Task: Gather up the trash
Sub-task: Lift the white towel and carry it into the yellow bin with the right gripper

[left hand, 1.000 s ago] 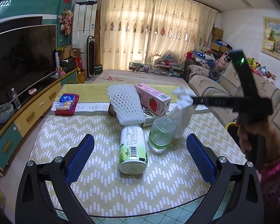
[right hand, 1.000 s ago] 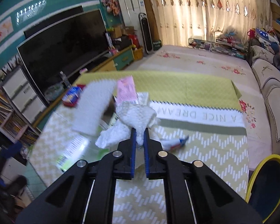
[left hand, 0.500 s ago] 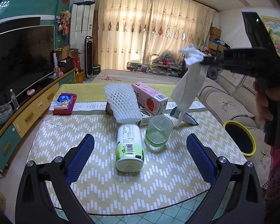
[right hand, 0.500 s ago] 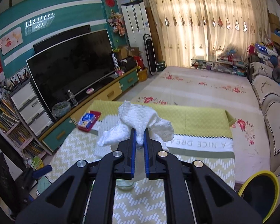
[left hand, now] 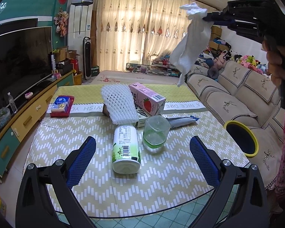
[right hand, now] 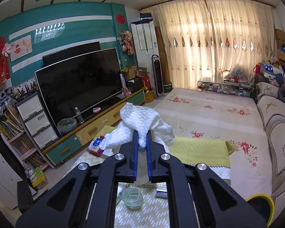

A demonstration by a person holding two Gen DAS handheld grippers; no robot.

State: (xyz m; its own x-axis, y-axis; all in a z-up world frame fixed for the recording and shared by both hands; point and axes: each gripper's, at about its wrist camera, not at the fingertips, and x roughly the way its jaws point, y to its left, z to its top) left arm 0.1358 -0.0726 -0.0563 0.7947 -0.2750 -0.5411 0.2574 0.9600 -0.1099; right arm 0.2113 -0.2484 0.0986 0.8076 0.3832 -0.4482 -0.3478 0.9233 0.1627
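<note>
- Holding a crumpled white paper towel [right hand: 142, 128] high above the table [left hand: 161, 180], we see the right gripper [right hand: 141, 142] with its blue pads pressed together on the towel's bunched top.
- In the left wrist view we see the same towel [left hand: 190, 45] hanging down from the right gripper [left hand: 209, 18], well clear of everything on the table; a hand [left hand: 277, 64] grips the handle.
- We see the left gripper [left hand: 142, 159] low over the near table edge, fingers [left hand: 81, 163] spread wide apart, nothing between them.
- We note a green-and-white bottle [left hand: 125, 148] lying on its side between the open fingers' line of view, cap end toward the camera.
- We see a clear cup with green liquid [left hand: 155, 135] just beside the bottle, upright.
- Behind them: white foam net [left hand: 119, 104], pink strawberry milk carton [left hand: 147, 98] lying tilted, a flat wrapper [left hand: 180, 121].
- A tissue pack on a red tray [left hand: 60, 105] sits at the far left of the table.
- A yellow-rimmed bin [left hand: 242, 138] stands off the table's right edge, by the sofa [left hand: 228, 98].
</note>
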